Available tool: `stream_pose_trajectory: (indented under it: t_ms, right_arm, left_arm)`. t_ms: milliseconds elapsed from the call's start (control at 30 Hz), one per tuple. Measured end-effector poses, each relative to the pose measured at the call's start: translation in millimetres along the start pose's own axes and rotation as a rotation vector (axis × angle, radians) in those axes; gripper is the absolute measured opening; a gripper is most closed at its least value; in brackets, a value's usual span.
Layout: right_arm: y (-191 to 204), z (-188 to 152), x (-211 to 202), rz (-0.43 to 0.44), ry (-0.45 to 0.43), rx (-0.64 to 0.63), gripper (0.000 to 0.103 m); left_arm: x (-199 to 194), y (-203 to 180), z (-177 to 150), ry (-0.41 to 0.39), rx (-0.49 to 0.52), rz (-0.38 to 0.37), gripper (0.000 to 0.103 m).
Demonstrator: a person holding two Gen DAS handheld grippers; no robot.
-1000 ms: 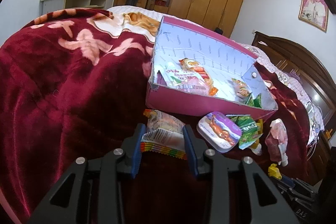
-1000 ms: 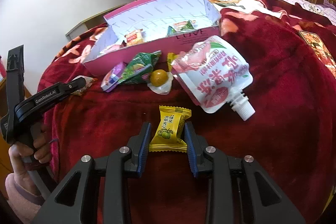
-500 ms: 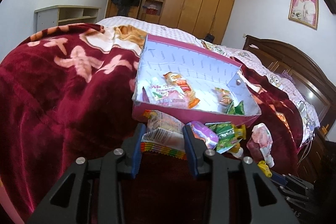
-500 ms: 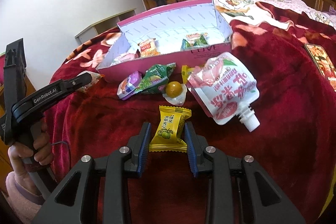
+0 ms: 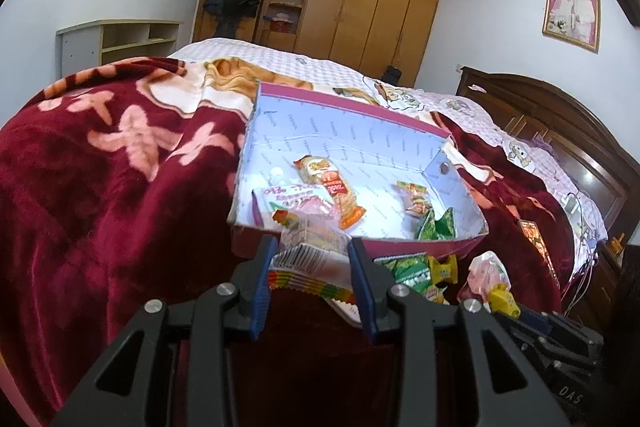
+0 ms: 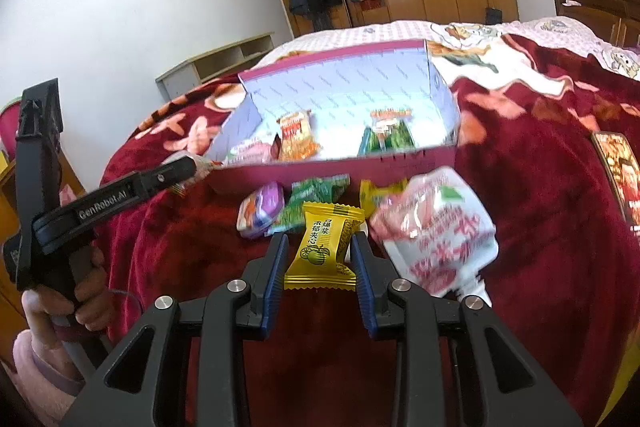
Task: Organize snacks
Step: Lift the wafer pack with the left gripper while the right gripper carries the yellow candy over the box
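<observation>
Left gripper (image 5: 314,259) is clamped on a striped snack packet (image 5: 308,259), held just before the pink box (image 5: 360,247) on the red blanket (image 5: 100,187). Right gripper (image 6: 320,251) is closed on a yellow candy (image 6: 326,247), held near loose snacks beside the box.

My two wrist cameras look forward and downward along my fingers from near the bed's (image 5: 100,187) near edge, both close on the pink box (image 5: 400,247) (image 6: 320,169).
</observation>
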State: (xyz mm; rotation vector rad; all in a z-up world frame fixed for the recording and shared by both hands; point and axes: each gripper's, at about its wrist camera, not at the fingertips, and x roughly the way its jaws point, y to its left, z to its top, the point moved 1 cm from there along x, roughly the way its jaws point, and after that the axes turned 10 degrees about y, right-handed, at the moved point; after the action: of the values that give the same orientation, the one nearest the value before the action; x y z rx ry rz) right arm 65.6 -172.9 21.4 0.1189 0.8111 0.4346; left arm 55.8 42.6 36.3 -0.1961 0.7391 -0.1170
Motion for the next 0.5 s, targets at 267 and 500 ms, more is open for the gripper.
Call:
stream_pose_trajectory:
  t_ms: [267, 500]
  right_arm:
    - [-2.9, 22.0, 1.8, 0.003, -0.021, -0.008, 0.033]
    - [-6.8, 39.5, 7.8, -0.008, -0.038, -0.007, 0.033]
  left_arm:
    - [8.8, -11.3, 19.9, -0.021, 0.038, -0.001, 0.038]
    - [20.6, -15.6, 40.6, -0.035, 0.050, -0.005, 0.038]
